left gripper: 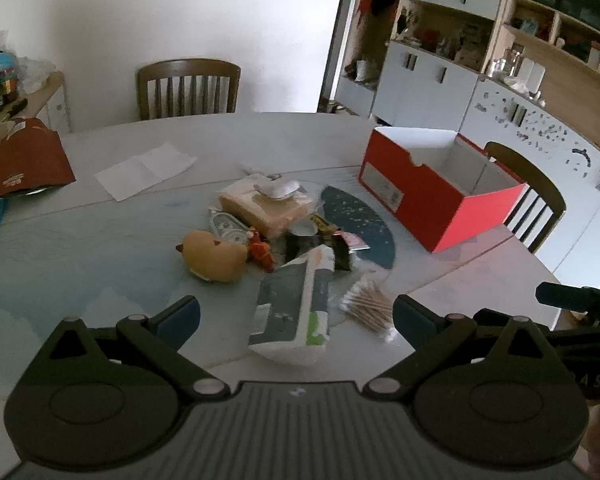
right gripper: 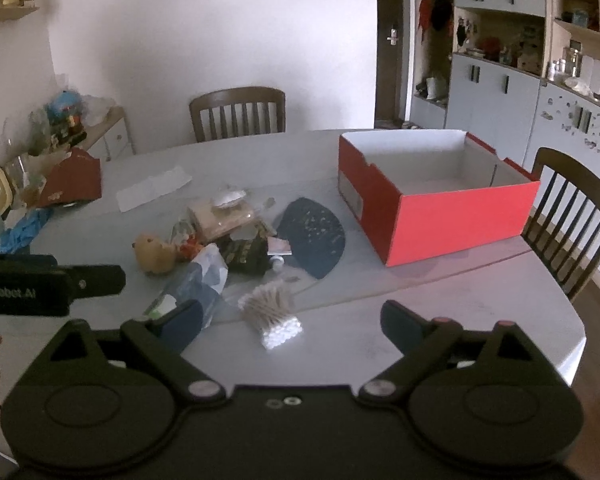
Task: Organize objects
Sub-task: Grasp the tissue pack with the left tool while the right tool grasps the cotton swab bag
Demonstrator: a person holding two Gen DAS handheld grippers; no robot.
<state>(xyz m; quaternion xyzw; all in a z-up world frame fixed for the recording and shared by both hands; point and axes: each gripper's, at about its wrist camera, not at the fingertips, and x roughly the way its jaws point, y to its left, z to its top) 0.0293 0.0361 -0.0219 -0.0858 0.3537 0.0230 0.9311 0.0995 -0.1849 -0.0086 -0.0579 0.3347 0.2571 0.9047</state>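
Note:
A pile of small objects lies mid-table: a tan plush toy [left gripper: 214,255], a beige tissue pack [left gripper: 264,208], snack packets [left gripper: 336,244], a grey-green pouch [left gripper: 296,308] and a bundle of cotton swabs [left gripper: 370,307]. An open red box [left gripper: 432,200] with a white inside stands to the right. My left gripper [left gripper: 296,322] is open, its fingers either side of the pouch, just short of it. My right gripper [right gripper: 292,320] is open above the swabs [right gripper: 270,312], and sees the plush [right gripper: 154,254] and the box [right gripper: 440,216].
A round grey table [left gripper: 120,240] holds a dark placemat [left gripper: 364,224], a white paper [left gripper: 146,170] and a red carton [left gripper: 28,160] at the left. Wooden chairs [left gripper: 188,88] stand behind and to the right [right gripper: 572,216]. Cabinets [right gripper: 500,88] line the right wall.

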